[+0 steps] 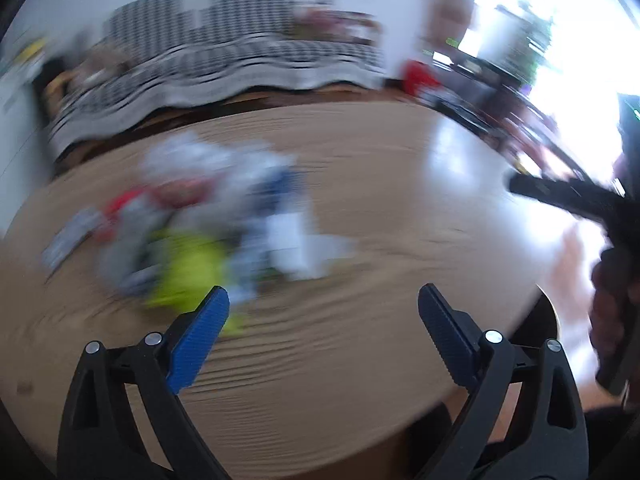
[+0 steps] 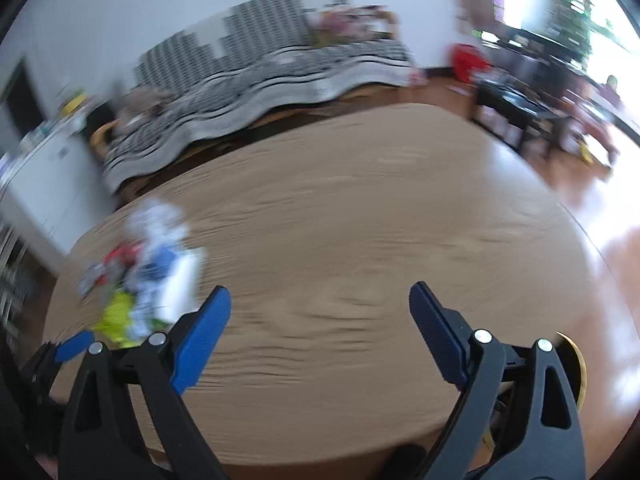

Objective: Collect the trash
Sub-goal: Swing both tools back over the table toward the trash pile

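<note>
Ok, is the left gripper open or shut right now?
Open. The left gripper shows both blue pads spread wide with only bare table between them; nothing held.

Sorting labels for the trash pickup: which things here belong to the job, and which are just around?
Job:
- trash pile on the round table
- left gripper, open
- right gripper, open

Just around:
- striped sofa
- red bag
- dark bench

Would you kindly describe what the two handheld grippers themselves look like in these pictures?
Both look alike. The left gripper has black plastic linkage arms with triangular cut-outs and round silver pivot pins, ending in blue ribbed fingers. The right gripper has the same black frame, silver pins and blue ribbed fingers. No cables or markings show.
</note>
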Tool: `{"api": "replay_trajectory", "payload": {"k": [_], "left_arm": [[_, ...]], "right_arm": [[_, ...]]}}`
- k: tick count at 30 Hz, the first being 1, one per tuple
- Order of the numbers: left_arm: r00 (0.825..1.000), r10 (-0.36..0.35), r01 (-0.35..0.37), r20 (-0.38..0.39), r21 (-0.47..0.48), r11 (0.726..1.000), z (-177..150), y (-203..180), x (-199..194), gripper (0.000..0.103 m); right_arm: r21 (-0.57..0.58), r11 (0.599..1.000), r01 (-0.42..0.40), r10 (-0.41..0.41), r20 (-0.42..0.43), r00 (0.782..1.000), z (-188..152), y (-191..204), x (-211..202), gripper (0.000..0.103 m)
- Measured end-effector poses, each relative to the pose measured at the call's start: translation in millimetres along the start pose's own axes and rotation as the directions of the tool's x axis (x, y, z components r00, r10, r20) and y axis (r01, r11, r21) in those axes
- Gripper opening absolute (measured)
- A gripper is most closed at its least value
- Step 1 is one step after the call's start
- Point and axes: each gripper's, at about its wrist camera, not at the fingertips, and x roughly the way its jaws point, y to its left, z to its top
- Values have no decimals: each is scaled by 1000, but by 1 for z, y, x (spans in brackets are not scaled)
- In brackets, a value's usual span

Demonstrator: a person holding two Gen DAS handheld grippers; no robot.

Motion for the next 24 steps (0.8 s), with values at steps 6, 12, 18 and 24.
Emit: {"api": "replay_trajectory", "payload": {"k": [6, 12, 18, 24], "left_arm": [[992, 122, -118, 33, -93, 989, -6, 111, -18, 93], [983, 181, -177, 28, -106, 979, -3, 178, -4, 93], [990, 140, -140, -7, -121, 983, 6, 201, 29, 93], [991, 132, -133, -15, -79, 988, 15, 202, 60, 93]], "right_arm": [[-107, 993, -57, 55, -24, 998, -4, 104, 38, 87], [-60, 996, -73, 66, -116, 991, -3, 124, 88, 87], [-17, 994, -108, 104, -159, 982, -9, 127, 115, 84], [7, 980, -197, 196, -131, 972, -1, 145, 125, 84]]}}
